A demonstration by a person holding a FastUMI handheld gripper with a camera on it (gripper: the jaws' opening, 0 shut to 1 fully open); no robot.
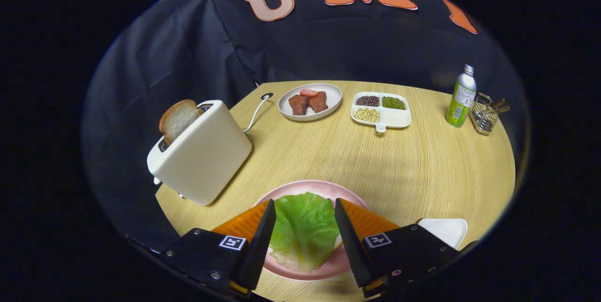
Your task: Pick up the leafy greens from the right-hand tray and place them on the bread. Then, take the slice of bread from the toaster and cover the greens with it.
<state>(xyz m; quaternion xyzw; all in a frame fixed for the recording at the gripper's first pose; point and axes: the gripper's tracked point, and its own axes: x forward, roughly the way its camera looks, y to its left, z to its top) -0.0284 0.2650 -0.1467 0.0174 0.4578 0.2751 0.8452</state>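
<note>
The tongs (304, 224) stand wide apart with nothing gripped; the leafy greens (303, 229) lie in the gap between the two fingers, and neither finger looks to be pressing on the leaf. The leaf rests on the pink plate (324, 188), covering most of what is under it; a pale edge peeps out beneath its near end, which I take to be the bread, though too little shows to be sure. So the first half of the task looks done or all but done, and the step in hand is to leave the greens cleanly and go for the slice of bread (178, 120) standing up out of the near slot of the toaster (202, 151), which sits on the counter (375, 166) beyond and to the left of the fingers, well apart from the plate. To do it well, lift straight up before swinging left, so a fingertip does not drag the leaf off-centre. Come at the slice from above with the fingers turned to close across its flat faces, not its crust ends, and grip lightly on the exposed top half; it probably crushes or tears easily. Pull it upward along the slot so it does not catch and tip the toaster, whose cord (256, 113) trails behind. The white tray (446, 229) just right of the fingers, the dish of meat (310, 101) and the divided dish (381, 109) farther back are out of the way.
</note>
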